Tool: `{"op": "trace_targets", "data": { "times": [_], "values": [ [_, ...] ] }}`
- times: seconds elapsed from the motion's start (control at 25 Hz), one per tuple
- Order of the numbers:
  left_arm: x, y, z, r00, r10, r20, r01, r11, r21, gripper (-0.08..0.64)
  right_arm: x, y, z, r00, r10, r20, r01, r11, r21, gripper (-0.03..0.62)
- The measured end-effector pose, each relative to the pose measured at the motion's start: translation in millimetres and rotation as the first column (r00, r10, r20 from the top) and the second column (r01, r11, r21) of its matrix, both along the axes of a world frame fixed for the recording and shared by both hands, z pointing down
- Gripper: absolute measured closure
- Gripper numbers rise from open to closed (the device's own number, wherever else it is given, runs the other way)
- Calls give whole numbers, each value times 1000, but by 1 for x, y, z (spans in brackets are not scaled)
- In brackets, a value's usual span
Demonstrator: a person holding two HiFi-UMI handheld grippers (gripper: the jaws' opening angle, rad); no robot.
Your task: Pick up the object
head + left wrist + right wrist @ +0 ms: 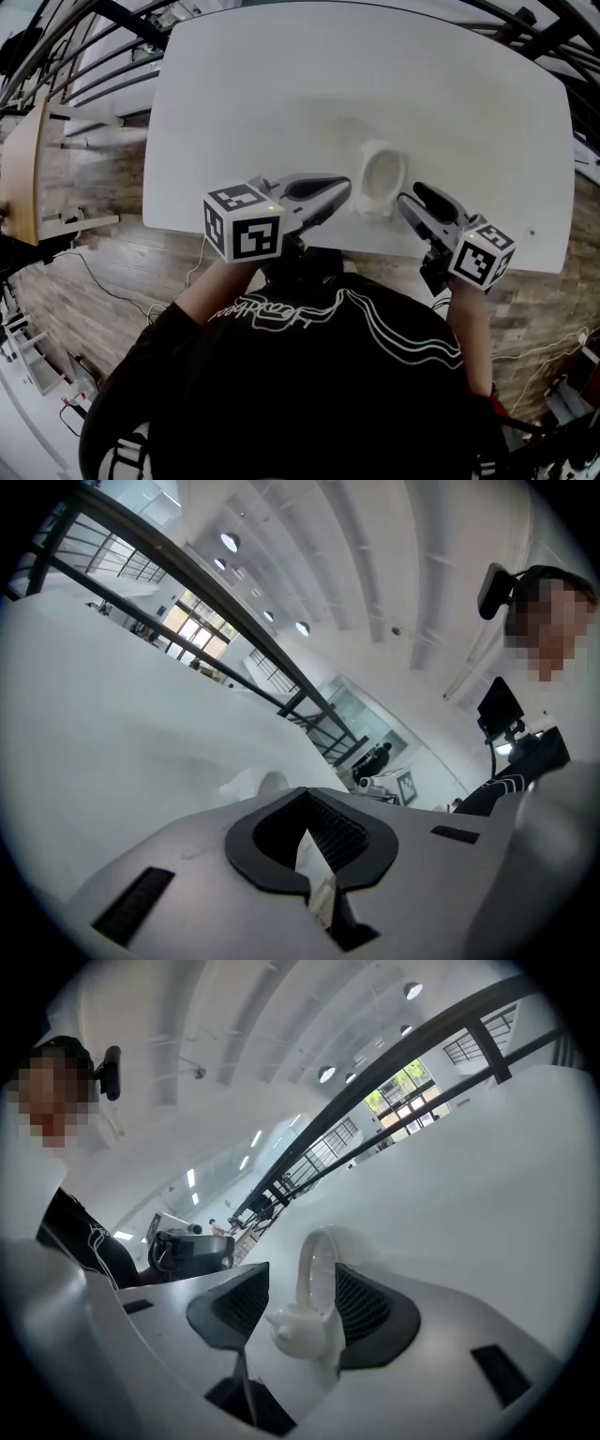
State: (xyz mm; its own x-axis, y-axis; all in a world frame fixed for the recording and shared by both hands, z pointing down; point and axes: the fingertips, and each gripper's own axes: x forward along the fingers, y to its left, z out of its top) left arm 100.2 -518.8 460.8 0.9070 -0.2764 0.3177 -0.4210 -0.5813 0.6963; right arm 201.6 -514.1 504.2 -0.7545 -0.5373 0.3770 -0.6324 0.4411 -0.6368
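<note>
A small white object (pixel 382 180), a ring standing on a lumpy base, sits on the white table (pixel 281 94) near its front edge. My right gripper (pixel 406 202) comes at it from the right. In the right gripper view the object (pixel 317 1269) stands between the open jaws of the right gripper (pixel 302 1277), nearer the right pad, and no pad visibly presses on it. My left gripper (pixel 343 191) lies just left of the object with its tips together and nothing in them. In the left gripper view the left gripper (pixel 307 795) hides most of the object.
The table's front edge runs just under both grippers, with wooden floor (pixel 103 281) and loose cables below it. A shelf unit (pixel 33 159) stands at the left. Dark metal frames (pixel 84 37) line the far side. My black-shirted torso fills the bottom.
</note>
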Motion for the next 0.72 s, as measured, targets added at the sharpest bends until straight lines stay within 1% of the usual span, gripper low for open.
{"op": "trace_targets", "data": {
  "times": [0.12, 0.32, 0.4, 0.6, 0.72],
  "values": [
    [0, -7, 7, 1000, 4, 0, -4, 1000, -18, 554, 0, -7, 17, 1000, -8, -30, 6, 999, -54, 408],
    [-2, -17, 16, 1000, 6, 1, -6, 999, -37, 553, 0, -19, 43, 997, -24, -76, 14, 990, -140, 407],
    [-1, -18, 18, 1000, 13, 3, -13, 999, -41, 554, -1, -23, 50, 995, -37, -91, 22, 987, -158, 407],
    [-2, -20, 21, 1000, 14, 4, -14, 999, -50, 554, -8, -29, 56, 994, -66, -88, 49, 981, -187, 407],
    [-1, -22, 24, 1000, 9, 3, -9, 999, -54, 554, -7, -31, 64, 991, -75, -109, 52, 977, -205, 408]
  ]
}}
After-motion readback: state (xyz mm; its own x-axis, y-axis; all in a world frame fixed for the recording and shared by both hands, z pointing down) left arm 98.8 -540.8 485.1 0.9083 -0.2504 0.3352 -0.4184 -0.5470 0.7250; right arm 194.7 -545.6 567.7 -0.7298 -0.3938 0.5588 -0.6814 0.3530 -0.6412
